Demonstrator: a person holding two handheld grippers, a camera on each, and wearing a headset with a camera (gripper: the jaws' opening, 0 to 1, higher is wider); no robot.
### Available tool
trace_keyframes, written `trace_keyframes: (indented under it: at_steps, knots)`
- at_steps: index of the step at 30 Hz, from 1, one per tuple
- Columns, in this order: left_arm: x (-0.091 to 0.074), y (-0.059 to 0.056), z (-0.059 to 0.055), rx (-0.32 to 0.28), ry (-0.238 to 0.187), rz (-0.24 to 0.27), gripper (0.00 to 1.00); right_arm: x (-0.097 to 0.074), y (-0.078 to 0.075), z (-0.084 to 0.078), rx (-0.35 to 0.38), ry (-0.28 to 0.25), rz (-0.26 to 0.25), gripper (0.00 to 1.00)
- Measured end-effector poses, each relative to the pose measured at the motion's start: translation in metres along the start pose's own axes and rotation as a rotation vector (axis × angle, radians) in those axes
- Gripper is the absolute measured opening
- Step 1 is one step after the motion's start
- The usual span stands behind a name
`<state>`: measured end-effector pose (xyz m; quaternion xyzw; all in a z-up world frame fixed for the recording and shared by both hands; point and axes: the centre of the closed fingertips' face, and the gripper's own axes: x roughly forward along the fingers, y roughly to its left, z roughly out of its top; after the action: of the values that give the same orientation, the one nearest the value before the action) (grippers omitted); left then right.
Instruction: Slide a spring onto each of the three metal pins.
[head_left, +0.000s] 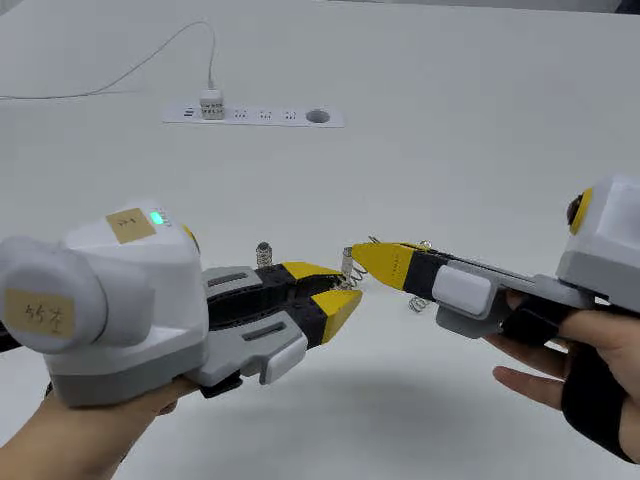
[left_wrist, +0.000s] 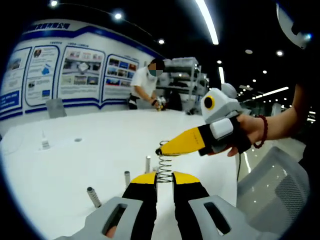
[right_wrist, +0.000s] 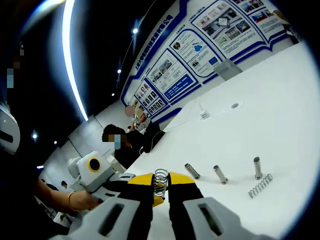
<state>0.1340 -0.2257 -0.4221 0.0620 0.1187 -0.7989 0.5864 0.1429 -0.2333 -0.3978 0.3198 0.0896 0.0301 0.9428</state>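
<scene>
A small coil spring (head_left: 351, 272) hangs in the air between both grippers. My left gripper (head_left: 346, 289) is shut on its lower end, where the spring (left_wrist: 164, 171) sits between the yellow tips. My right gripper (head_left: 357, 253) comes in from the right and is shut on the upper end of the spring (right_wrist: 160, 181). On the white table stand three metal pins: one pin (right_wrist: 192, 171) wears a spring, and two pins (right_wrist: 219, 174) (right_wrist: 257, 167) are bare. The sprung pin (head_left: 264, 254) stands just behind my left gripper. A loose spring (right_wrist: 260, 185) lies beside the pins.
A white power strip (head_left: 255, 116) with a plugged charger and cable lies at the far side of the table. Another loose spring (head_left: 418, 303) lies under the right gripper. A person (left_wrist: 144, 87) stands at a far bench.
</scene>
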Motion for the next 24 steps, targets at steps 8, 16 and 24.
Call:
trace_keyframes:
  at_steps: [8, 16, 24]
  knots:
    - [0.0, 0.006, -0.012, 0.116, 0.074, 0.064, 0.24, 0.004, -0.003, 0.004, -0.072, -0.002, -0.018, 0.11]
    - [0.0, 0.007, -0.025, 0.146, 0.122, 0.094, 0.3, 0.009, -0.018, 0.012, -0.211, 0.013, -0.074, 0.11]
    - [0.0, 0.008, -0.034, 0.113, 0.129, 0.115, 0.38, 0.016, -0.038, 0.019, -0.3, 0.024, -0.133, 0.11]
